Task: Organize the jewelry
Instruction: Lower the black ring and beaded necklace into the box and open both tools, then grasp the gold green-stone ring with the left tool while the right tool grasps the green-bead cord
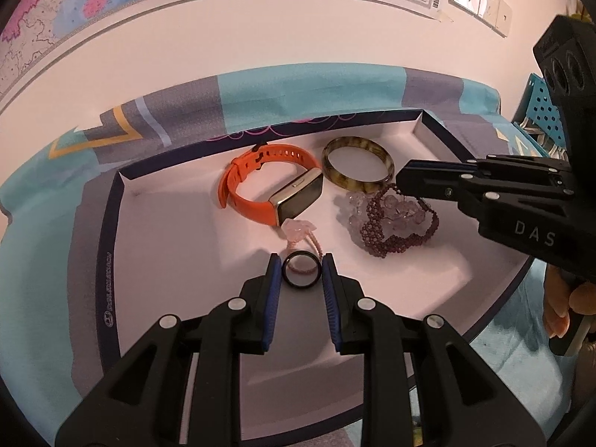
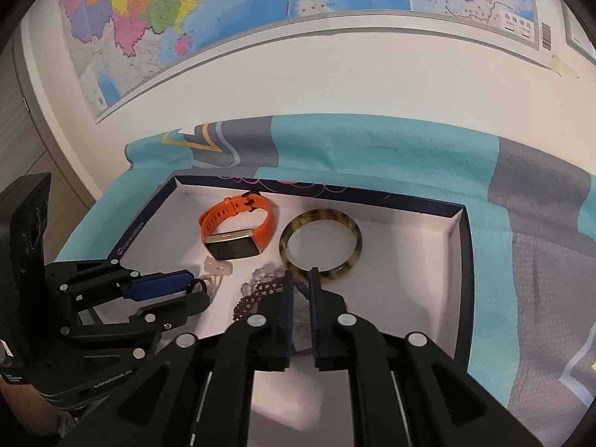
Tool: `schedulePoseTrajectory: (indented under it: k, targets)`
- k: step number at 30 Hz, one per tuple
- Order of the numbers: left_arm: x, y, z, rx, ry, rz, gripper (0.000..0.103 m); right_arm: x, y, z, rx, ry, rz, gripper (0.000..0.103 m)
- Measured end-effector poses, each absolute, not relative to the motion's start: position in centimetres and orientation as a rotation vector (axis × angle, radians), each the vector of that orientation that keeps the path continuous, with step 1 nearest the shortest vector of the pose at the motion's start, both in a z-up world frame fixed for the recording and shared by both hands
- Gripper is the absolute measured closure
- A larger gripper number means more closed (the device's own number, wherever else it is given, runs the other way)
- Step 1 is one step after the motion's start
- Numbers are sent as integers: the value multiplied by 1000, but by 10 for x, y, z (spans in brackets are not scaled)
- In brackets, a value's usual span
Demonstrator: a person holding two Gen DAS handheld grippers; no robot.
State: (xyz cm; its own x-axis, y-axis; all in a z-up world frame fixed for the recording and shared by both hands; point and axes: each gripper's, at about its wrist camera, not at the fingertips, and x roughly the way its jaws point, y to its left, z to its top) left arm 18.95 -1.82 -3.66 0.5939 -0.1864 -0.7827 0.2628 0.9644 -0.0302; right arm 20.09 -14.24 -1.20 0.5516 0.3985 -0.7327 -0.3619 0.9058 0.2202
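A white shallow box point(image 1: 156, 246) with a dark blue rim lies on a patterned cloth. In it are an orange smartwatch point(image 1: 272, 190), a tortoiseshell bangle point(image 1: 357, 165), a purple bead bracelet point(image 1: 395, 223) with a clear bead bracelet point(image 1: 357, 208), and a pink bead bracelet point(image 1: 301, 231). My left gripper point(image 1: 301, 272) is shut on a black ring point(image 1: 301, 270) just above the box floor. My right gripper point(image 2: 301, 283) holds a strand of the purple bead bracelet point(image 2: 257, 294) between its narrow jaws. The watch point(image 2: 238, 231) and bangle point(image 2: 320, 249) lie beyond it.
The box rim point(image 2: 465, 260) stands up around the jewelry. A teal and grey cloth point(image 2: 372, 156) covers the table against a white wall with a map point(image 2: 223, 11). A blue perforated basket point(image 1: 540, 111) sits at the far right.
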Motion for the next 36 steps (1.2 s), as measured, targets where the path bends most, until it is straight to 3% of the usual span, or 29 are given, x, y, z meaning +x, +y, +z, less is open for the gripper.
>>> schedulePoseTrajectory:
  k: [5, 10, 17, 36]
  targets:
    - [188, -17, -35, 85, 887, -259, 80, 197, -145, -7, 49, 870, 438, 91]
    - [176, -13, -21, 85, 834, -251, 74, 177, -152, 6, 48, 832, 437, 75]
    - [136, -5, 3, 104, 759, -290, 72, 119, -150, 21, -38, 776, 519, 71]
    - [49, 28, -14, 67, 774, -287, 62, 45, -120, -18, -131, 907, 670, 71]
